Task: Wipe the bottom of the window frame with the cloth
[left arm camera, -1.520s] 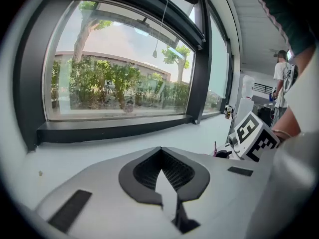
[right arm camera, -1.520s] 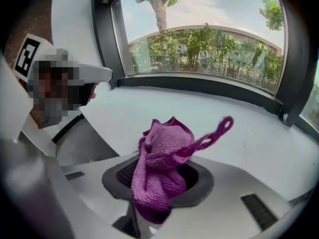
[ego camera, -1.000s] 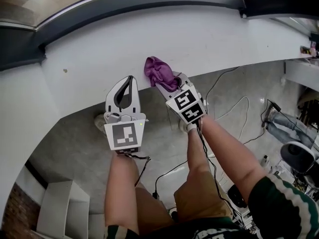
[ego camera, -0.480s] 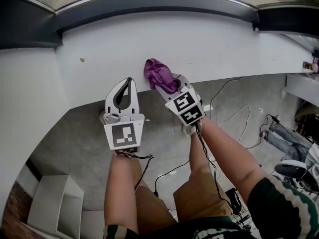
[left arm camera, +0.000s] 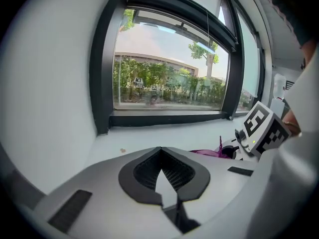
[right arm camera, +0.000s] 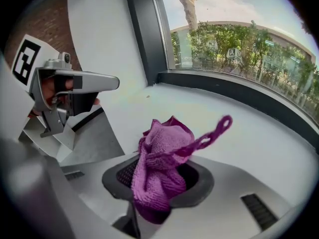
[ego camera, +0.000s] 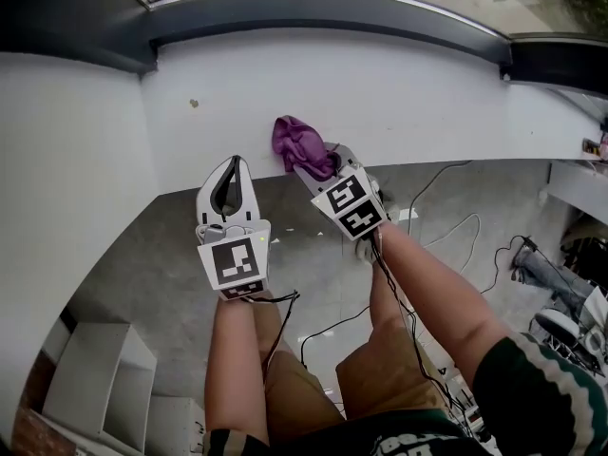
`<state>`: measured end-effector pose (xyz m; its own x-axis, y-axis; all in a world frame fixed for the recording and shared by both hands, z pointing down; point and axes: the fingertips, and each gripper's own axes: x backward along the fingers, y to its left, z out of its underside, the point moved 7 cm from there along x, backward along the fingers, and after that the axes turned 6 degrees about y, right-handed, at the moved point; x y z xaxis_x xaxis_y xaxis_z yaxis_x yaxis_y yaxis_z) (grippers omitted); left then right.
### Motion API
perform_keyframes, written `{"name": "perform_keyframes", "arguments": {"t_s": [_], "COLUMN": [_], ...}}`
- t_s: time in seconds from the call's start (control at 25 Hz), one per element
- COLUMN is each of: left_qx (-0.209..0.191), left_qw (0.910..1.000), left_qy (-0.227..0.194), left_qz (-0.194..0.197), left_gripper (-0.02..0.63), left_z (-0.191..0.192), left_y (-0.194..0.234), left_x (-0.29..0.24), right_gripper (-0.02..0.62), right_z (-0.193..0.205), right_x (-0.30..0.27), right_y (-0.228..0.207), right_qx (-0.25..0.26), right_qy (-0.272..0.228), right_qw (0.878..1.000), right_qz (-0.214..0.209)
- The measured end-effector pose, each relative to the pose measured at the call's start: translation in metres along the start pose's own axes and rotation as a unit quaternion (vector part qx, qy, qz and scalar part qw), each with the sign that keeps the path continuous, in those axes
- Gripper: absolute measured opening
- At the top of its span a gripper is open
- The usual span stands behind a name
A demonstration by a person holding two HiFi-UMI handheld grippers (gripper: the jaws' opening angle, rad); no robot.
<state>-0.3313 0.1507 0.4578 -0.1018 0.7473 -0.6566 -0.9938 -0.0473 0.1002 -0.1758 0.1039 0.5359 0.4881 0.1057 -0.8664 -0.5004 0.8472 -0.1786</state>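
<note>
My left gripper (ego camera: 233,163) hangs at the near edge of the white sill (ego camera: 427,93), jaws together on nothing, while just to its right my right gripper (ego camera: 313,167) clamps the one purple cloth (ego camera: 294,139), bunched over the sill, the single dark frame rail (ego camera: 332,12) running left-right beyond it.
</note>
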Motion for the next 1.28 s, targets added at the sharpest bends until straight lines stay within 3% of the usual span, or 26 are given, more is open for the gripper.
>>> {"name": "perform_keyframes", "arguments": {"t_s": [0.56,1.0,1.28], "left_qx": [0.030,0.051,0.068], "left_qw": [0.9983,0.9952,0.9928], "left_qy": [0.001,0.005,-0.001], "left_qz": [-0.050,-0.083,-0.099], "left_gripper": [0.005,0.005,0.005], "left_z": [0.011,0.031,0.031], "left_y": [0.060,0.088,0.102], "left_x": [0.035,0.060,0.065], "right_gripper": [0.143,0.143,0.143], "right_z": [-0.050,-0.096,-0.108], "right_x": [-0.036,-0.069,-0.078], "right_y": [0.054,0.136,0.158], "right_qx": [0.043,0.111,0.137], "right_qy": [0.016,0.013,0.014], "right_qw": [0.998,0.987,0.980], "right_qz": [-0.045,-0.117,-0.141]}}
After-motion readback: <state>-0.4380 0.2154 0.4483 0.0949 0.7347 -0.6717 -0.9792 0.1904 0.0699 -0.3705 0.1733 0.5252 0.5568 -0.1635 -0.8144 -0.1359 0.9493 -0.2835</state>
